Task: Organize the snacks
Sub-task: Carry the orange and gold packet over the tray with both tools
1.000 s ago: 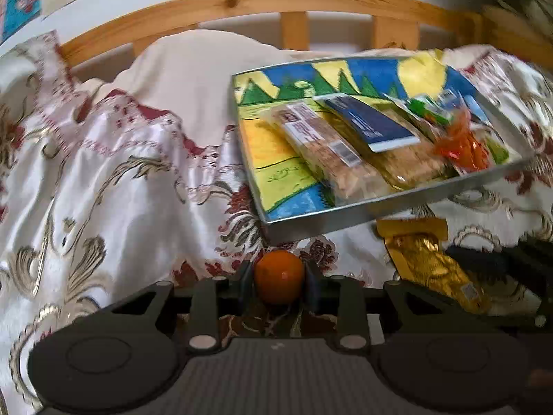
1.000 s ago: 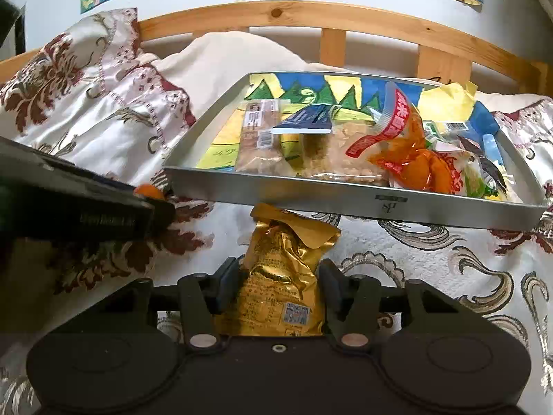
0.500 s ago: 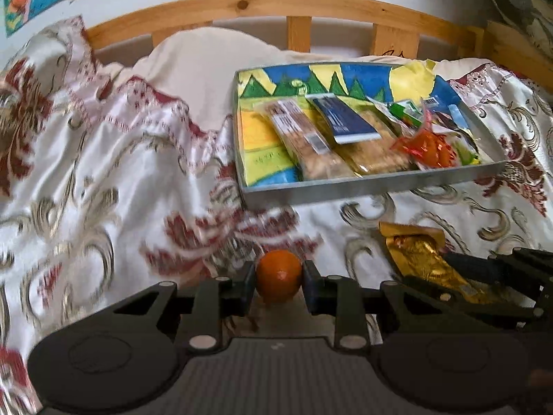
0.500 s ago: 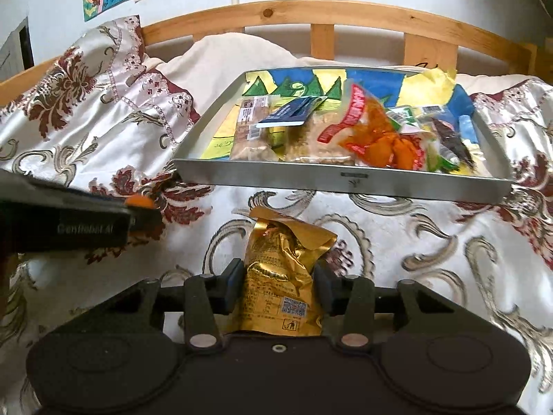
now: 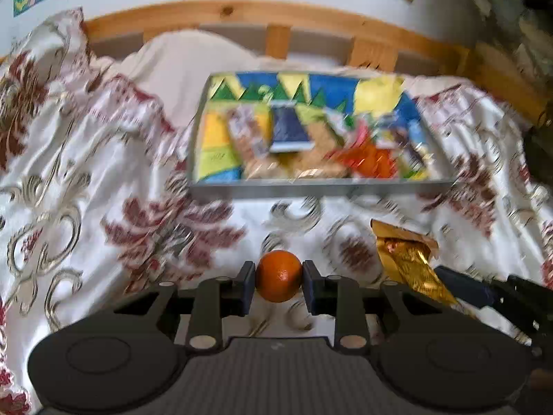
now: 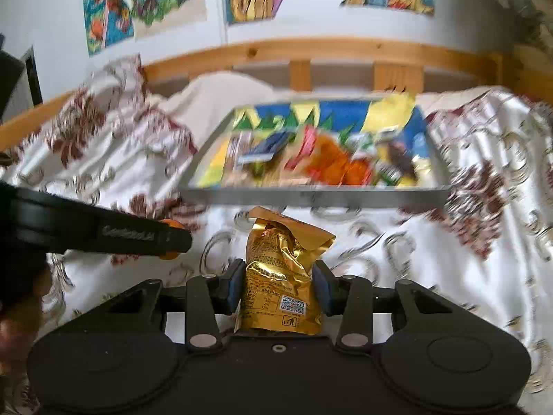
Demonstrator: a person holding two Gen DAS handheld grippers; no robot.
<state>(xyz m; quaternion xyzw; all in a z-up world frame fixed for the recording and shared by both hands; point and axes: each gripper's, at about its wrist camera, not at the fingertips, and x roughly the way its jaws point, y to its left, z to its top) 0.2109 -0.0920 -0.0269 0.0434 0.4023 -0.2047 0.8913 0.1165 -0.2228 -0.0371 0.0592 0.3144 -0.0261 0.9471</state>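
tray (image 5: pixel 321 186) lies on bedspread (image 5: pixel 86 173), before headboard (image 5: pixel 221 17); snack packets (image 5: pixel 293 152) inside.

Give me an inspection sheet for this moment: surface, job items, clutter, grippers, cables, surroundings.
Surface: bed cover, white satin with red and gold pattern, rumpled.
Job's things: tray on the cover, holding several snack packs, blurred; orange and gold packet both held clear of the tray, not yet inside.
Clutter: nothing seen.
Grippers: left gripper shut on the orange; right gripper shut on the gold packet, its jaws have just been closing further on it.
Cables: nothing seen.
Surroundings: wooden bed rail behind the tray, pillow against it, colourful pictures on the white wall.
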